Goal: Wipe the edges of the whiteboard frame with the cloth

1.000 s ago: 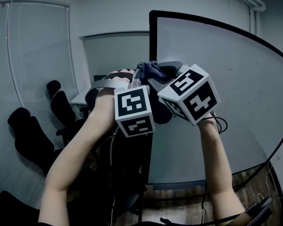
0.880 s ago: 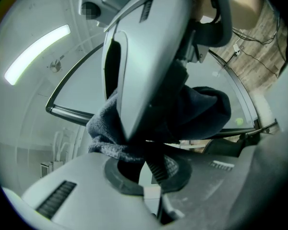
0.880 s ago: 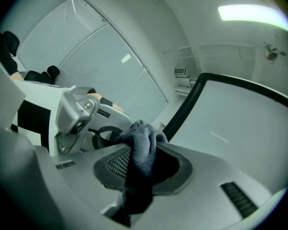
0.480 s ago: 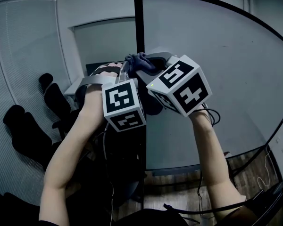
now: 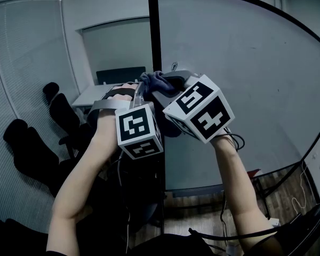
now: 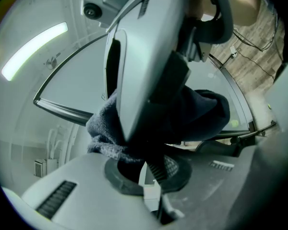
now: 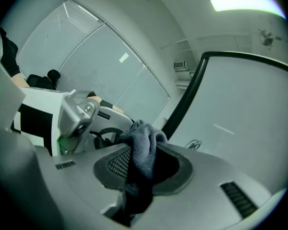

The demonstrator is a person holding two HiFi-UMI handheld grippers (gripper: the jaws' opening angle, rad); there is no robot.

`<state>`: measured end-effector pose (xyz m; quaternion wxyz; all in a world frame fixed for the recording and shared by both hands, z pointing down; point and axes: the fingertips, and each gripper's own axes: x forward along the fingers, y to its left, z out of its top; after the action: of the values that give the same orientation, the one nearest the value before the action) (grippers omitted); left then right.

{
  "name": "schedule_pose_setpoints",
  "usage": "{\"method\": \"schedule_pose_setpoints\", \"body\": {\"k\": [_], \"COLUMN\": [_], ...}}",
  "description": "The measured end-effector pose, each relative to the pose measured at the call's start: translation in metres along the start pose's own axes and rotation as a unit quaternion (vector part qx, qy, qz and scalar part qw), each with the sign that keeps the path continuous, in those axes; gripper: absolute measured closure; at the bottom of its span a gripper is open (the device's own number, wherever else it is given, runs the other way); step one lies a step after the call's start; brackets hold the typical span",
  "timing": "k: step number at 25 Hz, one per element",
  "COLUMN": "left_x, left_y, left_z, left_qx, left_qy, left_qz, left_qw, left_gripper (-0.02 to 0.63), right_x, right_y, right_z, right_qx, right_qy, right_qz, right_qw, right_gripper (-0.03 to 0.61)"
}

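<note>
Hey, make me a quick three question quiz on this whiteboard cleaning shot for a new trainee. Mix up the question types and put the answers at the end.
1. Short answer: what stands between the jaws of the right gripper?
2. Pick one: the cloth is held nearest which part of the whiteboard frame? A, its left upright edge. B, its bottom edge. C, its right edge.
3. True or false: the whiteboard frame is white.

Key: 1, the cloth. 2, A. 3, false, it is black.
</note>
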<state>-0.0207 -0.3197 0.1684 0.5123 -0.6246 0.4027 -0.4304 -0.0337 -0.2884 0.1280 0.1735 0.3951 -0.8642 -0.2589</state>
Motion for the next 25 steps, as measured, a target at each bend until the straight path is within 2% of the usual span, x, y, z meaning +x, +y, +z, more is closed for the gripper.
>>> {"method": "schedule_pose_setpoints", "body": {"k": [11, 20, 25], "left_x": [0.002, 0.003, 0.005], "left_y": [-0.037, -0.058, -0.066], "left_z": [-0.006, -0.007, -0.006], "left_qx": [-0.011, -0.026, -0.022], "left_qy": [-0.002, -0.022, -0.023], "left_qz": [-0.025, -0.013, -0.019], "left_qw": [0.9996, 0.9993, 0.9993], "left_gripper": [0.600, 0.600, 0.600], "right_x": [0.004, 0.006, 0.007], "right_y": [0.022, 0.038, 0.042], "right_z": [-0.025, -0.044, -0.053], "right_qx": [-0.001, -0.001, 0.017], "right_qy": [0.020, 0.023, 0.021], "right_qz": [-0.003, -0.022, -0.018], "right_qw": [1.000, 0.999, 0.999], "right_gripper": [0.482, 0.482, 0.482]}}
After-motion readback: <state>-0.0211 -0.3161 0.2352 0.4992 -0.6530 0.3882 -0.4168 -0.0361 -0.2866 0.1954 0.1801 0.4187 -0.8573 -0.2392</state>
